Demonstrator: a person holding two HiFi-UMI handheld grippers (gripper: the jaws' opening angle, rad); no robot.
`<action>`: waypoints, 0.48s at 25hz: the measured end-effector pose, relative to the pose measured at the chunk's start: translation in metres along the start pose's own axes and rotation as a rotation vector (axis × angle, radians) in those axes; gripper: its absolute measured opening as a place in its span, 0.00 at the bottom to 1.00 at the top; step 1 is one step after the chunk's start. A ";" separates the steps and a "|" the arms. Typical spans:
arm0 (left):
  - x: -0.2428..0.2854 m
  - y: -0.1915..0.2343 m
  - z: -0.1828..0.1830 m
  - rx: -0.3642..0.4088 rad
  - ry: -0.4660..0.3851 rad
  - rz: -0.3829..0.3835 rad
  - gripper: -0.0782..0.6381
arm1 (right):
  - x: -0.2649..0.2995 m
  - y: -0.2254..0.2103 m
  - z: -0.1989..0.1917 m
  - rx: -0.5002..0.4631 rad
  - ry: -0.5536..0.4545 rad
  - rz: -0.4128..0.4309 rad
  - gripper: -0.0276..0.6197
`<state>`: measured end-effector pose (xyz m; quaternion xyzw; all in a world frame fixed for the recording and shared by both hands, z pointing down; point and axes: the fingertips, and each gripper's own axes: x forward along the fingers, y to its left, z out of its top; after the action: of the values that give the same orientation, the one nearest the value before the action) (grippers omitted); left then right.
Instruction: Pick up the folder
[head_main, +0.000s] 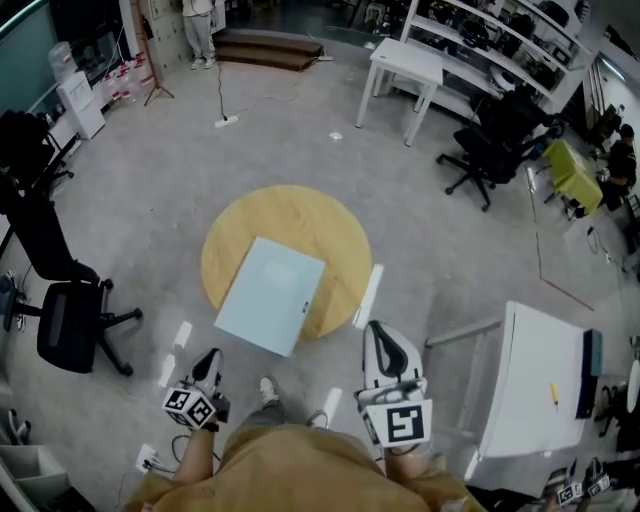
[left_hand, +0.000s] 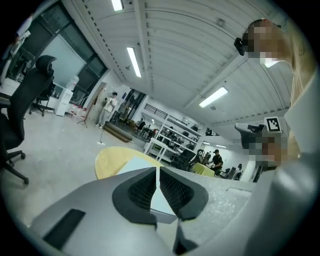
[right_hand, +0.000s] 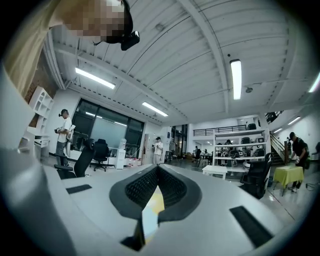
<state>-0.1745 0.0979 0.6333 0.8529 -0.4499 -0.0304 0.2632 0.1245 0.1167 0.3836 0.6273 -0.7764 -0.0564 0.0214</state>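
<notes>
A pale blue folder lies flat on a round yellow table, its near corner hanging over the table's front edge. My left gripper is low at the near left, short of the table, and its jaws meet with nothing between them. My right gripper is at the near right beside the table's edge, jaws also together and empty. In the left gripper view the gripper points at the folder and table. The right gripper view shows its gripper, with a sliver of the table under the jaws.
A black office chair stands at the left and a white table at the near right. Farther off are a white desk, another black chair and a power strip on the floor. A person stands at the back.
</notes>
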 end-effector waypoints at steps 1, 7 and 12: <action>0.004 0.012 -0.004 -0.005 0.014 0.001 0.12 | 0.008 0.004 -0.002 -0.006 0.000 -0.001 0.04; 0.032 0.072 -0.016 -0.048 0.091 -0.024 0.12 | 0.061 0.020 -0.010 -0.022 0.021 -0.033 0.04; 0.057 0.111 -0.007 -0.084 0.145 -0.039 0.13 | 0.112 0.025 0.000 -0.034 0.027 -0.064 0.04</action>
<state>-0.2224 0.0051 0.7026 0.8497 -0.4111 0.0074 0.3301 0.0768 0.0120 0.3826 0.6522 -0.7545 -0.0616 0.0406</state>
